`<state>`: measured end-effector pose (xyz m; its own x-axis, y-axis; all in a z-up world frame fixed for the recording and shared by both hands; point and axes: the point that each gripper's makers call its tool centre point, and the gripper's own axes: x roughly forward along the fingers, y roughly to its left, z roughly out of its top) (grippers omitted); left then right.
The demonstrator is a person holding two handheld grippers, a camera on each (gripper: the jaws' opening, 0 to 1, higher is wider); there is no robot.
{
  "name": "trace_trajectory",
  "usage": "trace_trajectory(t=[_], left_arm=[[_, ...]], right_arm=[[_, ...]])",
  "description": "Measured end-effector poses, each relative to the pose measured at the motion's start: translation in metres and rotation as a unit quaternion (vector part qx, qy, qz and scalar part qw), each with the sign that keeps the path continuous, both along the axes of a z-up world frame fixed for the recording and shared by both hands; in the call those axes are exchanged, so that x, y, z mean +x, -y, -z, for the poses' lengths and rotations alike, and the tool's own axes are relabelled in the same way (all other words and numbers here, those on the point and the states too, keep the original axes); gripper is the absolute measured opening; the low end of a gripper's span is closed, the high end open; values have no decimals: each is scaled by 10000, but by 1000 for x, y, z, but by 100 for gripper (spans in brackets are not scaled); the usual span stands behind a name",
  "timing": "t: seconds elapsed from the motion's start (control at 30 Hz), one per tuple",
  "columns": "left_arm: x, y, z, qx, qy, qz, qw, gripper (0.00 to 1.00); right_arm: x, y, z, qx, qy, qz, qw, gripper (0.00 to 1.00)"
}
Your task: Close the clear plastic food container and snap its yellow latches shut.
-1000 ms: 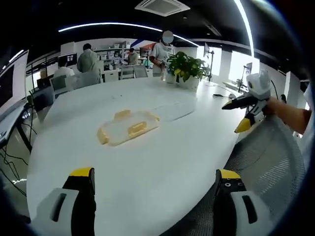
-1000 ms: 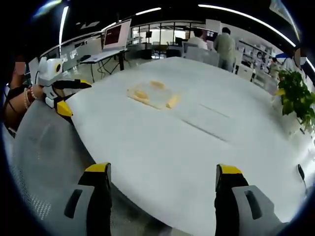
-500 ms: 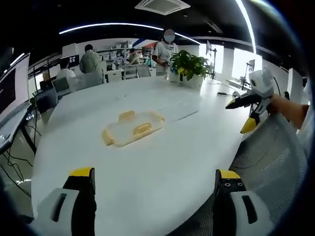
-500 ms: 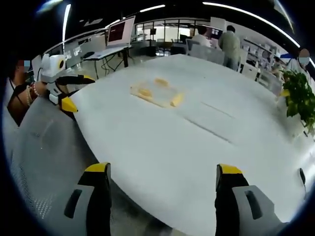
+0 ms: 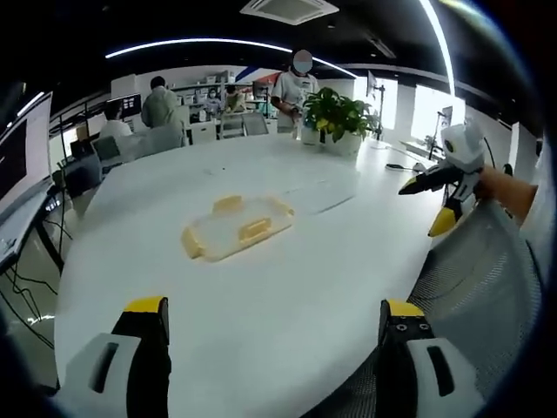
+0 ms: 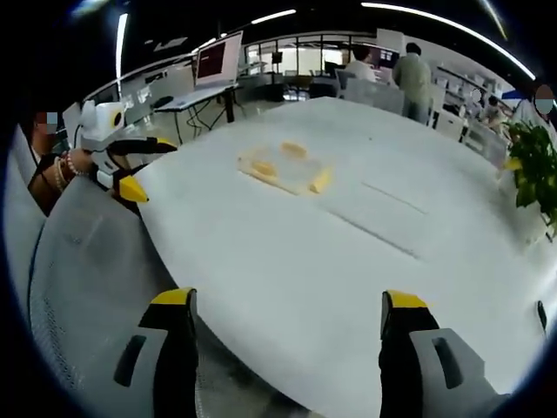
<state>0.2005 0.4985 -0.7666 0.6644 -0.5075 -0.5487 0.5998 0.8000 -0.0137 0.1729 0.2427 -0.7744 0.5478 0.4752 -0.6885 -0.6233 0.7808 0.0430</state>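
Sitting flat near the middle of the white table (image 5: 287, 287), the clear container (image 5: 237, 229) with yellow latches is left untouched, both the left gripper (image 5: 271, 313) and right gripper (image 6: 285, 300) being held wide open, empty, well short of it.

A smooth, matt white oval table (image 5: 261, 296) is seen at centre; on it, a clear glossy plastic container (image 5: 235, 230); grey woven mesh chair back (image 6: 83, 261) at lower left.

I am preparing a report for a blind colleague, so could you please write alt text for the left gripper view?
A clear food container with yellow latches lies on a white table, beyond the left gripper, whose yellow-tipped fingers are open and hold nothing. The right gripper, held in a hand, enters from the right; a potted plant and people stand behind.
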Motion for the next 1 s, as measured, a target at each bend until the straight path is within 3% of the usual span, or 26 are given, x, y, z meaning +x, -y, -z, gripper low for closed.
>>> trace_trajectory(t=[0.4,0.77,0.93,1.0], left_arm=[[1,8,-8,94,42,349,9993,98],[24,-5,-11,269,91,548,9981,96],[40,-14,-12,847,354,1013,9906,97],[45,-16,-14,838,354,1047,9903,98]], right_arm=[[10,-5,-11,102,82,12,9999,85],[34,-20,-23,-37,276,-624,9977,80],[46,-24,-28,-117,397,-912,9950,77],[52,-26,-29,-133,393,-980,9943,78]])
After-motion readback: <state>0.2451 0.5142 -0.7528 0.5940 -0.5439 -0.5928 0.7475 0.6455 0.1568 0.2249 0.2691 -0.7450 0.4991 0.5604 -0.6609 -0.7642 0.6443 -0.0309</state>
